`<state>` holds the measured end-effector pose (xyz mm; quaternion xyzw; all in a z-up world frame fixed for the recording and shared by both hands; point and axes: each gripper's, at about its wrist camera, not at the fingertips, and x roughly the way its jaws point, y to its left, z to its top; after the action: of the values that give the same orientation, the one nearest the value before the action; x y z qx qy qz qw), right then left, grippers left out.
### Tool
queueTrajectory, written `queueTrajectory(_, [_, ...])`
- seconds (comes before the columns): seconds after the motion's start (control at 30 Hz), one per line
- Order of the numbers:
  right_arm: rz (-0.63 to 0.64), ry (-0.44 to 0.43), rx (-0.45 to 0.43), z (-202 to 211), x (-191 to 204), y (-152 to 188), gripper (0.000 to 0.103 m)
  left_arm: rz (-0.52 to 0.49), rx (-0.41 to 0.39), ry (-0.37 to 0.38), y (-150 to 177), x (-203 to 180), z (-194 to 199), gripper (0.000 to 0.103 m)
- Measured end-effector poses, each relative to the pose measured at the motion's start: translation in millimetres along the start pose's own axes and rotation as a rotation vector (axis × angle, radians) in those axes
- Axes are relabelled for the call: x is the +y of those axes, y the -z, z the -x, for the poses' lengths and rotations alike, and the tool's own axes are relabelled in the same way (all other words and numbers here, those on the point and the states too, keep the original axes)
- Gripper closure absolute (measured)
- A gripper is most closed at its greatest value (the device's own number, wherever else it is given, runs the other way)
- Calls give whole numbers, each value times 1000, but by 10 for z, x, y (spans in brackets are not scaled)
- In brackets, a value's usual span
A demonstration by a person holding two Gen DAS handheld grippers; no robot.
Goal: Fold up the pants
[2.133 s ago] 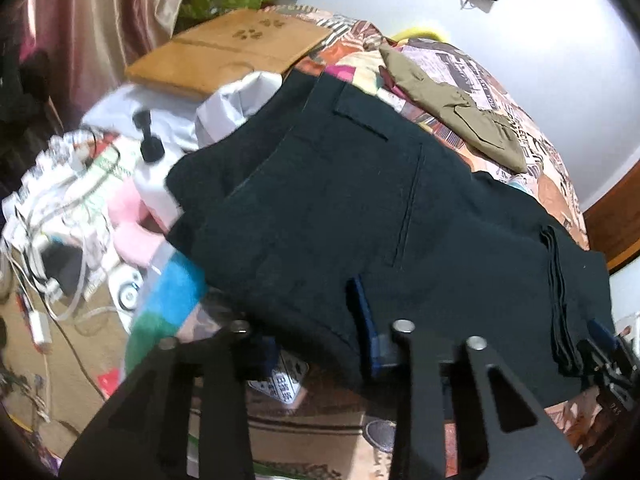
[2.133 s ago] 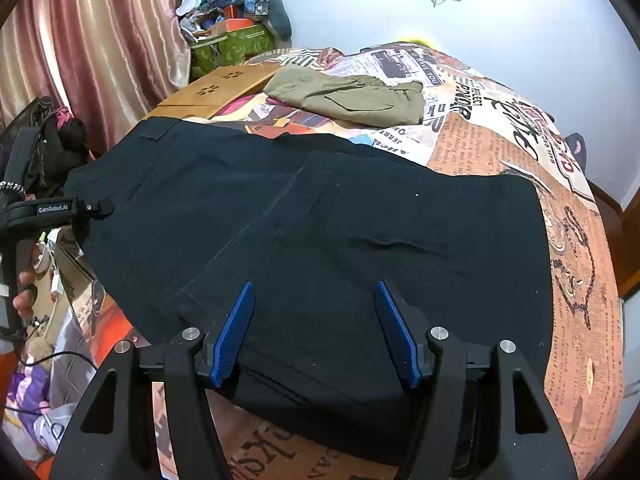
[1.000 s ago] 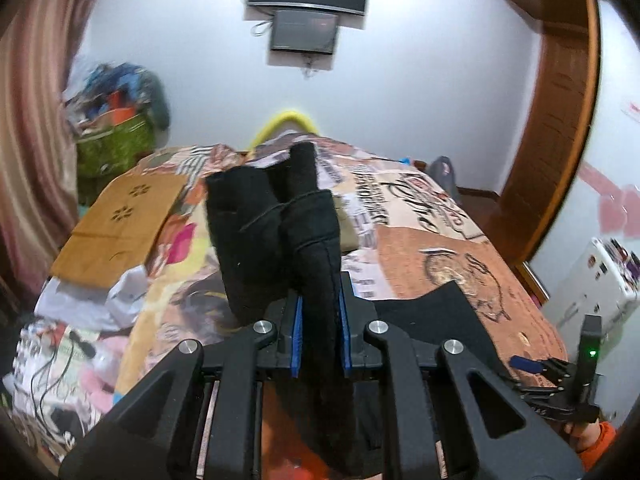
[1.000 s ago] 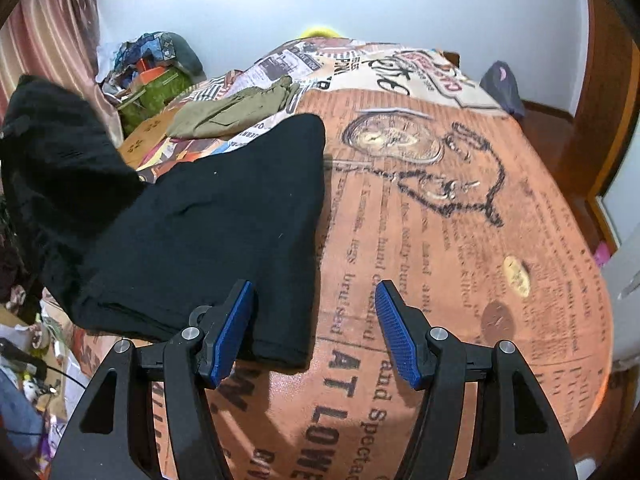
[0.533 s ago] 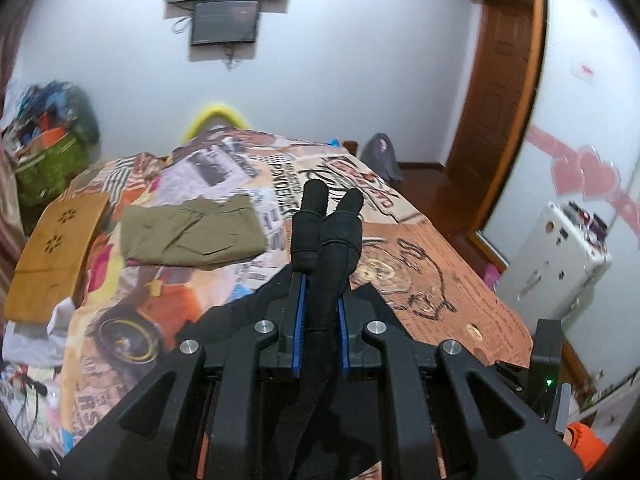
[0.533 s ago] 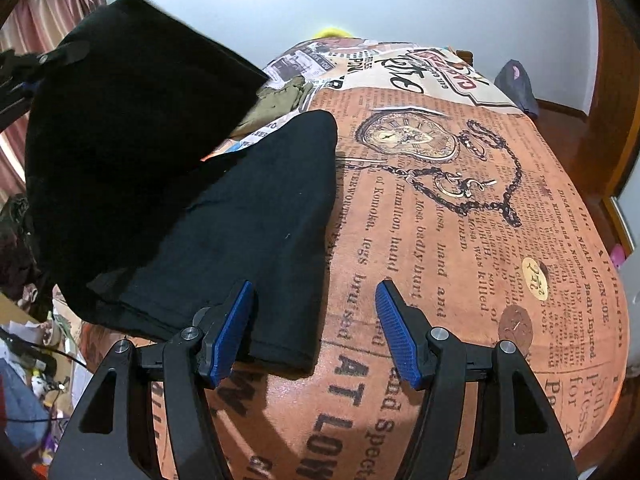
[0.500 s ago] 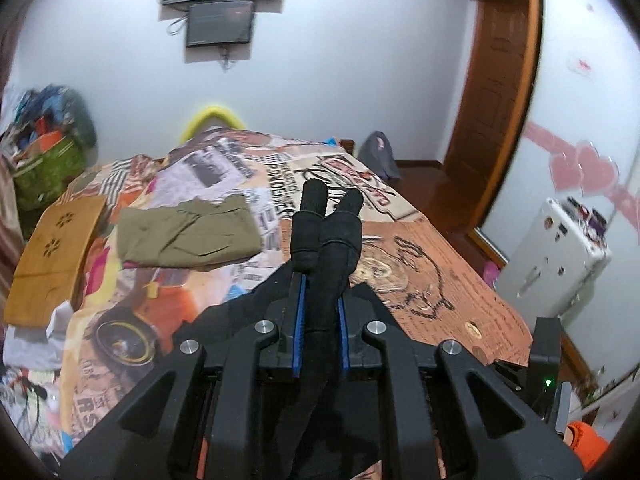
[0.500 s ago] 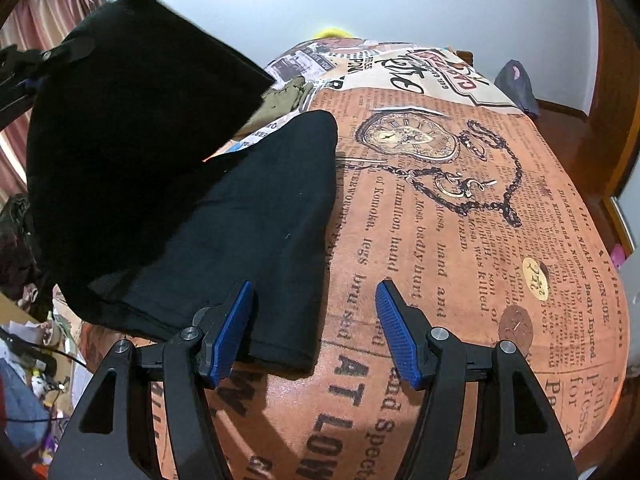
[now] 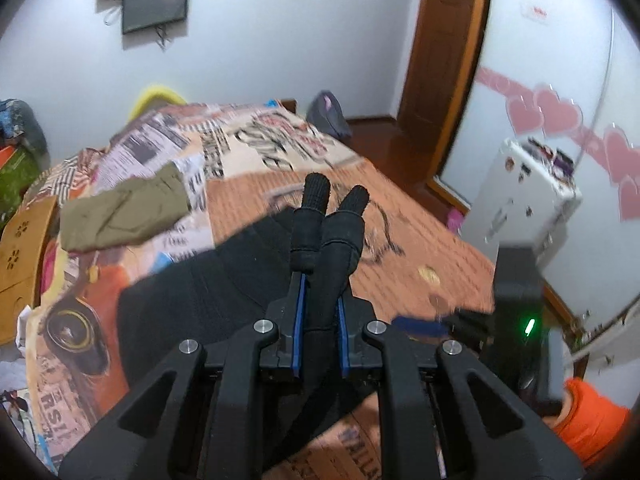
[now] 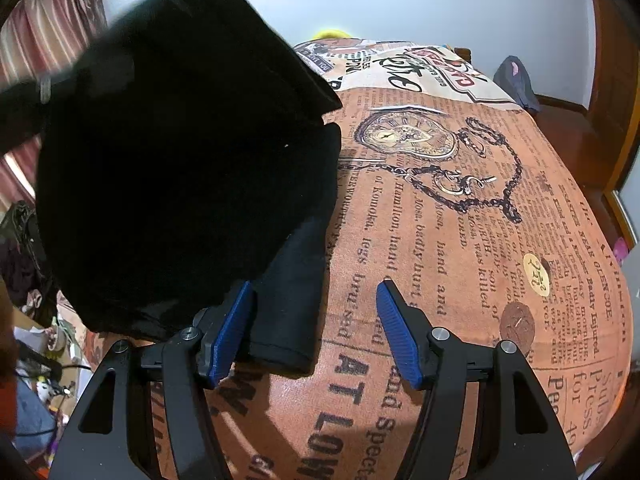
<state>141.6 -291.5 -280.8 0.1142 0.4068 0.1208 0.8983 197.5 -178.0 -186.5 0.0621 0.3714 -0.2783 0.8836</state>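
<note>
Left gripper [image 9: 320,304] clamped on black pants [image 10: 172,168], right gripper [image 10: 316,320] jaws apart; best laid edge-to-edge, then smoothed.

Olive garment [image 9: 124,216], perhaps trousers, blurred

"Hamilton", "hand and", "killed", "Badly Injured" on the newsprint bedspread [image 10: 460,240]

Newspaper-print bedspread [image 10: 460,220] on the bed. Olive garment [image 9: 124,214] folded at its far side. Wall screen [image 9: 155,4], wooden door [image 9: 444,60], pink heart decals [image 9: 560,112], white appliance [image 9: 524,200].
</note>
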Motion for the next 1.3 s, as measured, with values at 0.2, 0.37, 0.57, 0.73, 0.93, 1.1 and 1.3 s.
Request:
queueTrajectory(0.2, [-2, 22, -21, 205, -24, 14, 42, 38, 94, 21, 138, -34, -75, 82])
queueTrajectory(0.37, [1, 35, -42, 400, -25, 33, 42, 67, 41, 38, 133, -20, 119, 50])
queueTrajectory(0.57, [16, 30, -55, 508, 49, 45, 42, 57, -42, -42, 90, 102, 390, 40])
queueTrajectory(0.73, [40, 5, -49, 485, 176, 68, 42, 97, -6, -184, 252, 559, 400, 37])
queueTrajectory(0.93, [74, -24, -4, 260, 337, 101, 42, 186, 155, -282, 763, 1195, 215, 37])
queueTrajectory(1.1, [59, -46, 5, 134, 322, 120, 40, 207, 224, -259, 1053, 1292, 105, 37])
queueTrajectory(1.3, [92, -57, 3, -29, 160, -50, 38, 177, 243, -269, 977, 1120, -15, 37])
